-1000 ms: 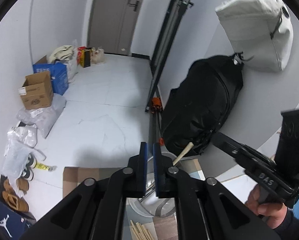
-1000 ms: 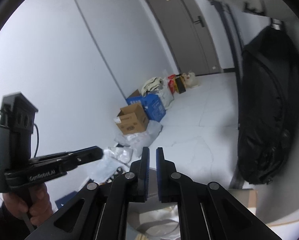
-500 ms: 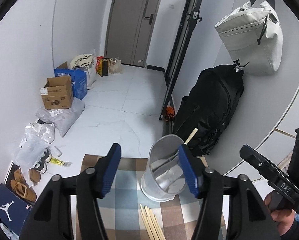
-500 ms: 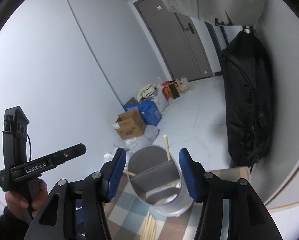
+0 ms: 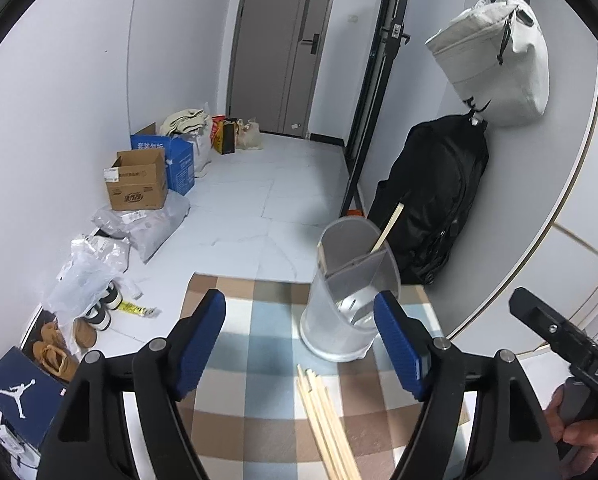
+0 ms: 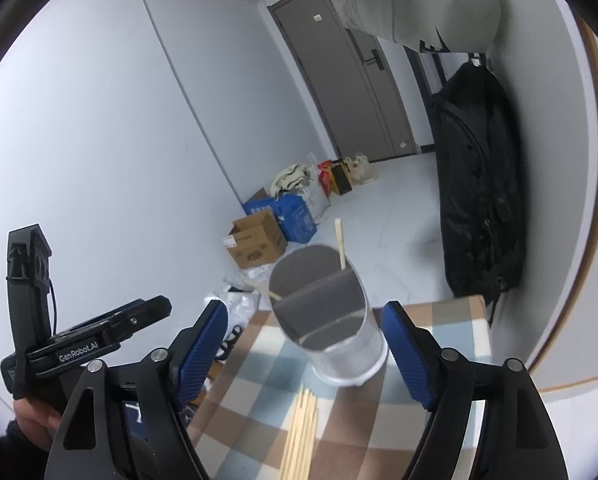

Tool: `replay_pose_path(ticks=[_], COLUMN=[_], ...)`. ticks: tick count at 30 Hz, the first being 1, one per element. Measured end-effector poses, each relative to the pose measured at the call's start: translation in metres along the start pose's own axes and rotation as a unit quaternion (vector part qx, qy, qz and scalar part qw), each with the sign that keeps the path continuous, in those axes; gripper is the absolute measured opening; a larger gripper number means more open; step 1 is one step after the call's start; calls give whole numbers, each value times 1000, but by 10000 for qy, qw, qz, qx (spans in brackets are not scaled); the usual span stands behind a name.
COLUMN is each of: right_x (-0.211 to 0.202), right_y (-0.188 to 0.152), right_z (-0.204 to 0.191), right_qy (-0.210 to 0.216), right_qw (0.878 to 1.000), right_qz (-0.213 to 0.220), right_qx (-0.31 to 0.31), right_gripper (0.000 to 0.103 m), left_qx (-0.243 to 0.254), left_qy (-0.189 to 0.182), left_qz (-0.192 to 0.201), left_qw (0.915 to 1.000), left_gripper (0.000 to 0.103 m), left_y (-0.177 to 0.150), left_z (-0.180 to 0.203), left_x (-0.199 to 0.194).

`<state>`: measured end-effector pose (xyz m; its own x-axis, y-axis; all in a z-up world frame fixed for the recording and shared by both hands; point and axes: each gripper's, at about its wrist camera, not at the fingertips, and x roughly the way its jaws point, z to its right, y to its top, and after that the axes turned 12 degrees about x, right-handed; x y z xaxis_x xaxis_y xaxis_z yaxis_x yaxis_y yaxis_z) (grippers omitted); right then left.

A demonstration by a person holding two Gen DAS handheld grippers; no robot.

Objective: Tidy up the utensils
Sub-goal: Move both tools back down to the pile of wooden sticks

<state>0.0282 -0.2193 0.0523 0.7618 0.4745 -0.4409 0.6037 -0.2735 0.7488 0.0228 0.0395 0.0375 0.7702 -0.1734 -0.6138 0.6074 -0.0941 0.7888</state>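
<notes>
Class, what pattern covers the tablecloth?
The tablecloth has blue, brown and white checks; the left wrist view shows it best.

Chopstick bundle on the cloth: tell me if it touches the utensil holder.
Apart. The left wrist view shows checked cloth between the chopstick bundle tips and the utensil holder base.

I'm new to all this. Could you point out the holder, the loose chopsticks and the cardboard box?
holder (image 5: 341,332): left wrist view, its clear outer wall.
loose chopsticks (image 5: 323,412): left wrist view, middle of the bundle.
cardboard box (image 5: 139,190): left wrist view, its front face.
</notes>
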Motion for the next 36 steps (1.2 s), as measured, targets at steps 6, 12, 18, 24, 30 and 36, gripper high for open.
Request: replay_pose_path(ticks=[6,12,18,24,30,36], right_x=[5,23,59,101,134,152], right_y=[-31,-61,-90,-114,-131,-140], right_z=[6,16,21,21,22,26], right_qy=[-216,-455,-756,-1005,-1189,-1429], right_qw=[9994,9965,9873,9722,9596,9490], right_qz=[-226,-671,-1360,-2039,-2438,-2646], right_qx=[-139,-189,-337,-555,-754,-948], right_gripper=[85,85,79,60,51,44], left_qx=[-94,-258,-497,-742,-861,-953], left_qy=[104,111,219,220,117,129], left_qz=[-177,-393,-765,-920,-1063,-1046], left_qw=[9997,9988,9956,9928,9905,9899], left_gripper=[80,80,80,80,80,80], left_y=[-31,-59,-80,-82,-86,-87], left_z=[-5,-11,-25,-39,-48,-55], left_x=[11,27,47,52,52,49])
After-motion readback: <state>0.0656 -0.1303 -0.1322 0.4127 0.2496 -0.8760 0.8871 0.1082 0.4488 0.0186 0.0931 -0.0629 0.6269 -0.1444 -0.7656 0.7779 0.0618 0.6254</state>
